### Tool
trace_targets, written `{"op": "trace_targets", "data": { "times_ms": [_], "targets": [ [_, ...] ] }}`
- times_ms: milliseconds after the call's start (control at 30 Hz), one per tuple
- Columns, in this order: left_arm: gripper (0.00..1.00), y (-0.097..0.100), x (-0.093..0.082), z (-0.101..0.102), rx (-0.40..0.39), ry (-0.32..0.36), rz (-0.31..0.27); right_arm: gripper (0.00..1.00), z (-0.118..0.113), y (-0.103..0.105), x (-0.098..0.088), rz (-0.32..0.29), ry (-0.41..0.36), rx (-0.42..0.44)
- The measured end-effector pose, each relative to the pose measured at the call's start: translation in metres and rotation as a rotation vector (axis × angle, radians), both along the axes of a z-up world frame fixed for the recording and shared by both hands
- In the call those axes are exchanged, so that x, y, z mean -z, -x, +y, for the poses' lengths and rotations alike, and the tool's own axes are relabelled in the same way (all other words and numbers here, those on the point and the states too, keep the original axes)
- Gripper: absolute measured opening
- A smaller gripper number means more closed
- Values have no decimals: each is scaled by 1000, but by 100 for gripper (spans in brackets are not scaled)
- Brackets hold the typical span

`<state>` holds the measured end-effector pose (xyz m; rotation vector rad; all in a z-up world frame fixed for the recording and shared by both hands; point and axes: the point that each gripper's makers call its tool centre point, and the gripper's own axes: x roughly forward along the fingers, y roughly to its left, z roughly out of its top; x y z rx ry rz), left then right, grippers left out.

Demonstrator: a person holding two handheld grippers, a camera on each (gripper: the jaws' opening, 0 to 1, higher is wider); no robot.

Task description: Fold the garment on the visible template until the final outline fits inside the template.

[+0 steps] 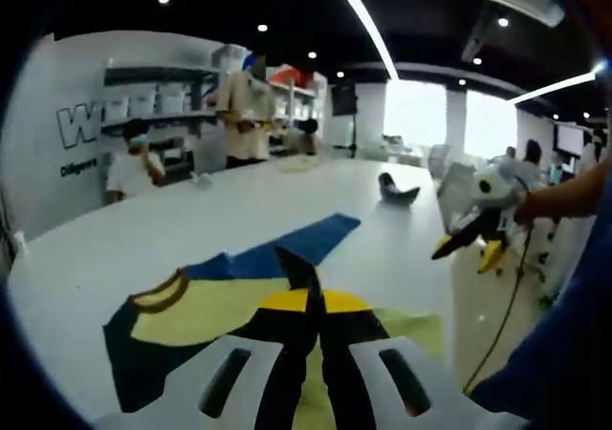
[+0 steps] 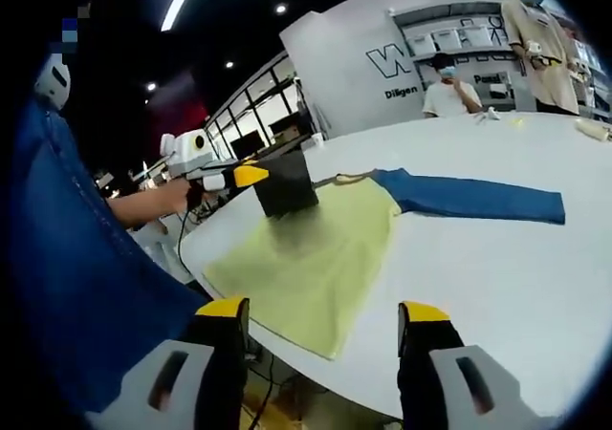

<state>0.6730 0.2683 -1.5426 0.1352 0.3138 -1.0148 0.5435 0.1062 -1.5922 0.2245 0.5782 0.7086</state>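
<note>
Now left gripper (image 1: 308, 301) fingers pinching garment (image 2: 325, 248); right gripper (image 2: 323, 327) fingers apart.

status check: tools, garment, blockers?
Left tool shut on the garment's dark sleeve, lifted. Right tool open, off the cloth. Blue sleeve spread flat on white table. Template not discernible.

We see left gripper (image 1: 316, 301) jaws closed on dark fold of garment (image 1: 206, 311); yellow body beneath and beside jaws, blue sleeve (image 1: 287, 248) stretching ahead over white table (image 1: 172, 229). Right gripper (image 1: 470, 244) held off to our right, beyond table edge, jaws apart. Two people (image 1: 134, 162) stand far ahead by shelves (image 1: 158, 96)
</note>
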Motion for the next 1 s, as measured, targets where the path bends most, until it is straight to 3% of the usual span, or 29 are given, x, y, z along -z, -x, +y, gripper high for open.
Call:
{"op": "trace_targets", "data": {
  "times_ms": [433, 833, 1000],
  "targets": [
    [2, 31, 18, -22, 92, -29, 4, 59, 0, 4, 5, 12, -9, 8],
    [2, 41, 52, -26, 122, -94, 31, 58, -3, 8, 11, 23, -15, 16],
    [2, 55, 61, -32, 144, -126, 34, 58, -3, 9, 13, 27, -15, 20]
  ]
}}
